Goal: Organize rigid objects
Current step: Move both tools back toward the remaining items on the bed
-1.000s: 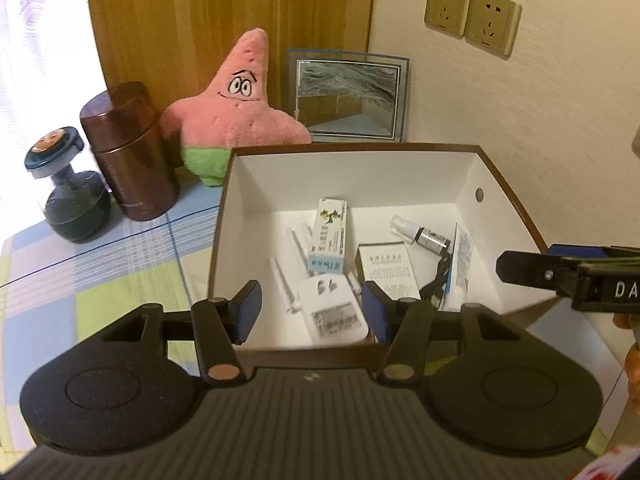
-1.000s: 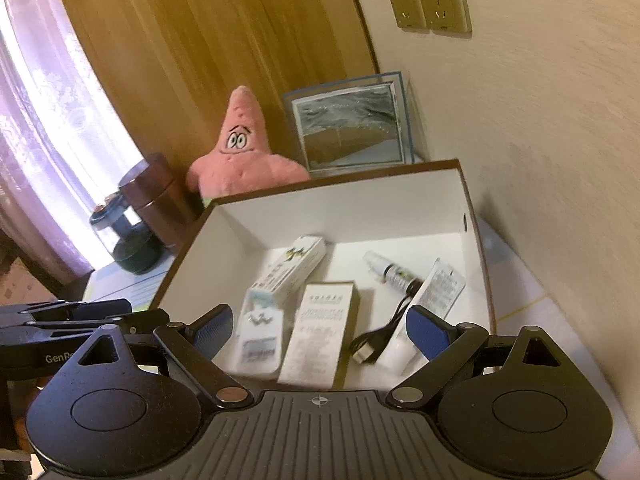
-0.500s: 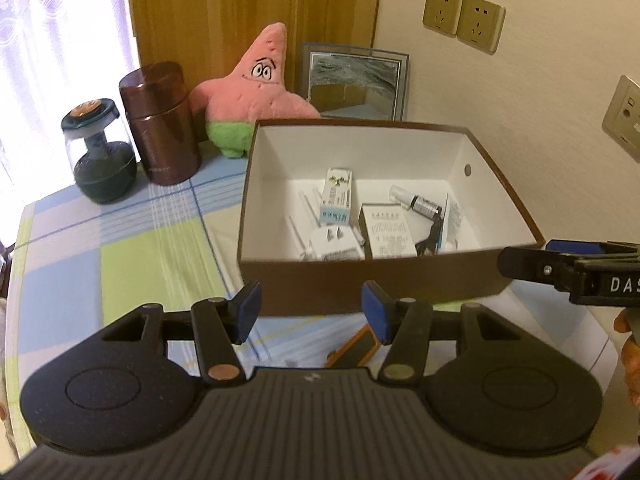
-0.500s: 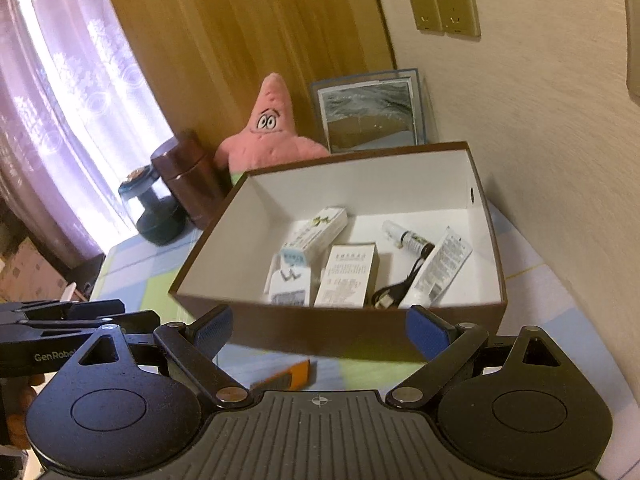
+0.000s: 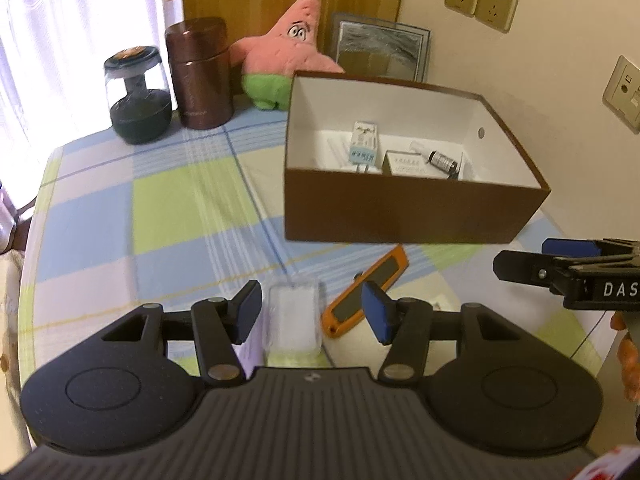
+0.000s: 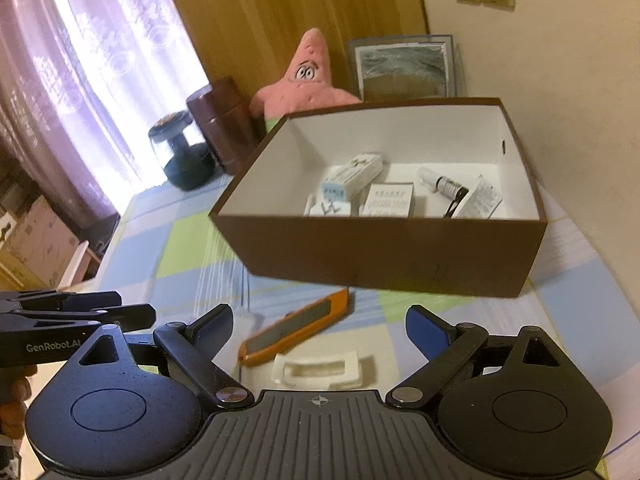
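Both tongs have been drawn back from above the brown box [image 5: 412,212], so that its near wall and the checked surface [image 5: 160,200] in front of it are now seen, where earlier only the box's inside was in view. No change is noted in either opening.

The left tongs [image 5: 312,312] are held partly parted and grasp nothing; between the pads [image 5: 248,312], without being touched, a clear plastic case [image 5: 295,322] is seen lying on the surface. At about two o'clock from that case, just beside it, an orange utility knife [image 5: 366,290] is laid aslant, its far end pointing toward the box.

The right tongs [image 6: 320,332] are spread wide and are likewise empty. Below them, at about six o'clock of the knife [image 6: 296,326], a white clip-like piece [image 6: 320,368] is seen, partly hidden by the tool body.

Inside the box, small cartons [image 6: 352,174], a dropper bottle [image 6: 440,182], a sachet [image 6: 480,198] and a dark cable are already gathered. Beyond it, at twelve o'clock, a pink plush star [image 5: 292,48], a framed picture [image 5: 380,50], a brown canister [image 5: 200,72] and a glass jar [image 5: 136,96] are stood.

It is judged that one deposit has been finished and the next pick is being lined up; the case, knife and white piece remain to be boxed.
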Demonstrator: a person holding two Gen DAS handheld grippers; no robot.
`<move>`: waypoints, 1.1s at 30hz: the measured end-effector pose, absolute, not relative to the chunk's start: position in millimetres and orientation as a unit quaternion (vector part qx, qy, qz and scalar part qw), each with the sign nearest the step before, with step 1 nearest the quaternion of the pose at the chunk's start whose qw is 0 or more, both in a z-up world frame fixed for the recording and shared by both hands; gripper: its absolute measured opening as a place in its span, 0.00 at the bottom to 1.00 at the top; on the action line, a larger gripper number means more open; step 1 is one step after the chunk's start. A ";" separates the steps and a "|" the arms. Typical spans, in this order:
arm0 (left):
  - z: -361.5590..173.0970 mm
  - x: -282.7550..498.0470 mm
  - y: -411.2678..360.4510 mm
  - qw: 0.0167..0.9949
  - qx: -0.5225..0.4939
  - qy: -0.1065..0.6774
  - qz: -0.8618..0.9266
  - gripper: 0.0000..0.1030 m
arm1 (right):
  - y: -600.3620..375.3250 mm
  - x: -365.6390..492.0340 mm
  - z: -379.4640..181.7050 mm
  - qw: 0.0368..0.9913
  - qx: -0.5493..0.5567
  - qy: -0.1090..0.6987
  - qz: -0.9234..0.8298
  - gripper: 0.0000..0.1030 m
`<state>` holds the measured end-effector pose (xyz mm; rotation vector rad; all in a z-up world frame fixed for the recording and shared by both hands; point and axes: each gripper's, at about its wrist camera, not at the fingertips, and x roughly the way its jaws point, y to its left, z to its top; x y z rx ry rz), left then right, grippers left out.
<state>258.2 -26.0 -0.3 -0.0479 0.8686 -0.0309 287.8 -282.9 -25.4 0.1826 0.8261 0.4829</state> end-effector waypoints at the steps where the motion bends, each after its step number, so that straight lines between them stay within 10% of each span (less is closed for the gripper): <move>1: -1.2 253.7 -23.5 0.906 -0.025 0.422 -0.015 0.50 | -280.7 284.9 -27.0 0.883 0.085 0.398 0.234 0.89; 33: -68.4 217.5 5.5 0.878 -0.039 0.476 0.012 0.50 | -235.2 268.5 -96.8 0.855 0.009 0.452 0.253 0.89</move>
